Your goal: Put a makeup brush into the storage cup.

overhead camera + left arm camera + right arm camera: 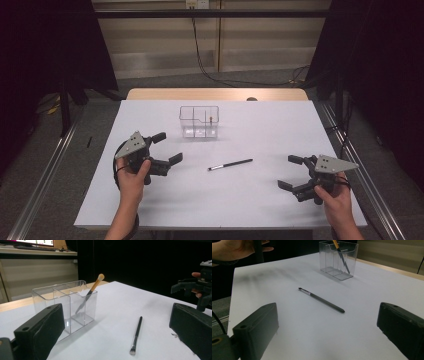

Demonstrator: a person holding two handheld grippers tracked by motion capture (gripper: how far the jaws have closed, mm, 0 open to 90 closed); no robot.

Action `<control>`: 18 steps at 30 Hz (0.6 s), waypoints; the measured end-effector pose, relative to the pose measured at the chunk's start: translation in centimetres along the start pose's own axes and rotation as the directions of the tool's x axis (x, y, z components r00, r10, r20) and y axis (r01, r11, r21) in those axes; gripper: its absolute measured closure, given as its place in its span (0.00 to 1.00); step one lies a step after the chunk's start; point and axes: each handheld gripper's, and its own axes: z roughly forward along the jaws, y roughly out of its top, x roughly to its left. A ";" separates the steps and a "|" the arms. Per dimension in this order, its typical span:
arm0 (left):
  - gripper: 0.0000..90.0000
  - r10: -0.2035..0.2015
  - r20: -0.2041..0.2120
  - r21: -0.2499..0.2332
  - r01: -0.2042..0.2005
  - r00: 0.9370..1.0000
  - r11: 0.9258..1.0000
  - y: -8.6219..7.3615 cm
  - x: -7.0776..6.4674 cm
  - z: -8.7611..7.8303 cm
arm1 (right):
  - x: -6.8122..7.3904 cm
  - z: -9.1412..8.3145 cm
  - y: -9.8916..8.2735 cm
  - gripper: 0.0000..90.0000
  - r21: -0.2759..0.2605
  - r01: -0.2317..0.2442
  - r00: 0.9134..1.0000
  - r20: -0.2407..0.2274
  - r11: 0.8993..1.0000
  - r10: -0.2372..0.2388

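A slim black makeup brush with a silver ferrule (230, 164) lies flat on the white table sheet (260, 200), in front of the clear plastic compartment organizer (199, 121) on the person's side and apart from it. Its bristle end points toward the left gripper (167, 148), its handle tip toward the right gripper (289, 172).

Both grippers are held just above the sheet with jaws spread wide and empty. The brush sits between the two grippers, well apart from each. In the left gripper view the brush (136, 335) lies ahead in the gap between the two black jaws, bristles nearest. In the right gripper view the brush (321, 300) also lies ahead between the jaws, running slantwise, untouched.

An orange-handled brush with a pale tip (93, 288) stands tilted in one end compartment of the organizer (62, 303), head above the rim.

Bare sheet surrounds the black brush on all sides, with open room from it to either gripper and toward the sheet's near edge. The organizer is the only obstacle, beyond the brush toward the far edge, where a strip of wooden tabletop (217, 94) shows.
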 end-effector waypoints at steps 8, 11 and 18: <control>0.00 -0.001 -0.014 0.002 0.001 1.000 1.000 -0.4 0.0 -1.3 | -0.2 0.4 0.2 0.03 0.004 0.012 1.000 -0.008 1.000 -0.012; 0.00 0.003 -0.024 0.003 -0.003 1.000 1.000 -0.5 0.1 -1.7 | -0.2 0.5 0.1 0.03 0.010 0.013 1.000 -0.008 1.000 -0.013; 0.00 0.016 -0.032 0.007 -0.016 0.999 1.000 -0.8 0.3 -2.5 | -0.3 0.2 -0.1 0.03 0.010 0.012 1.000 0.003 1.000 -0.012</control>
